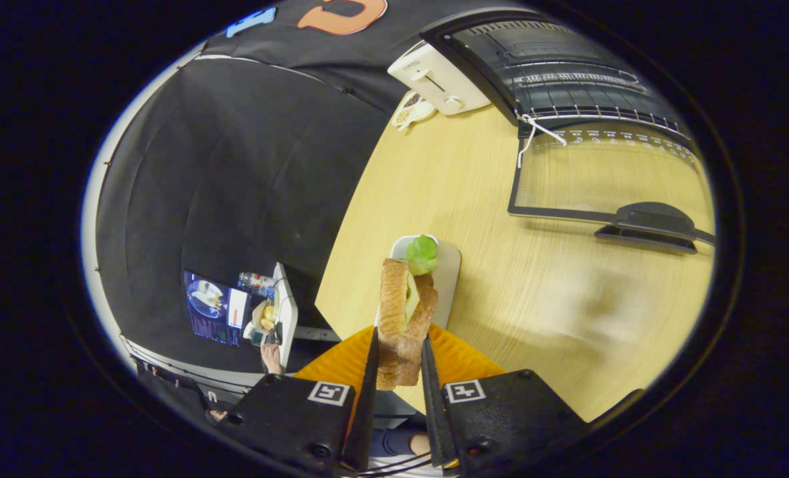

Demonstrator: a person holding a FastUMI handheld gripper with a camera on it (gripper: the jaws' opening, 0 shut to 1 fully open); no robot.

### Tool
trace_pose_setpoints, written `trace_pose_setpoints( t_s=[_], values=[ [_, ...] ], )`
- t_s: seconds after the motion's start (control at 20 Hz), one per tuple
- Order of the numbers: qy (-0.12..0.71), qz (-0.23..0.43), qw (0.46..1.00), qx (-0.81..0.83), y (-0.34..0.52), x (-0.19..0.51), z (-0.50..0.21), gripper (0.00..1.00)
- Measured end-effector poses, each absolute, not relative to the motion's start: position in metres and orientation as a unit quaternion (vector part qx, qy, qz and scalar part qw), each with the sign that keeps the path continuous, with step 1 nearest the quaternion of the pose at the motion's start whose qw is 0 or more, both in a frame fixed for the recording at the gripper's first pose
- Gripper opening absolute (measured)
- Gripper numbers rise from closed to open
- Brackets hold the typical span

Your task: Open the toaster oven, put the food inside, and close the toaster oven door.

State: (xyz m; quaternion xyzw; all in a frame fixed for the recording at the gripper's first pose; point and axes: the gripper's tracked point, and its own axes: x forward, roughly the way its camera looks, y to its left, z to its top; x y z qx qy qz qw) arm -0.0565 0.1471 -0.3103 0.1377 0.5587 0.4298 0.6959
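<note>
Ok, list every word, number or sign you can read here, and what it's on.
Nothing reads clearly.
White toaster: small print on its side, too small to read.
Open toaster oven door: row of marks along the glass, blurred.
Gripper, shut on the sandwich: square patterned tags, no words.

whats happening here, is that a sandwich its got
Yes. The gripper is shut on a sandwich, both fingers pressing its sides, holding it above a white plate on the wooden table. Beyond it, the toaster oven already has its door folded down open, so the food still has to go inside.
</note>
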Motion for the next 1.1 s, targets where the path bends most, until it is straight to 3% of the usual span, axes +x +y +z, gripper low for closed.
trace_pose_setpoints(
  t_s=[0.65,1.1],
  values=[
    [0.465,0.441,0.709,0.295,0.114,-0.024,-0.259,0.37],
    [0.353,0.375,0.755,0.406,0.071,0.044,-0.247,0.37]
  ],
)
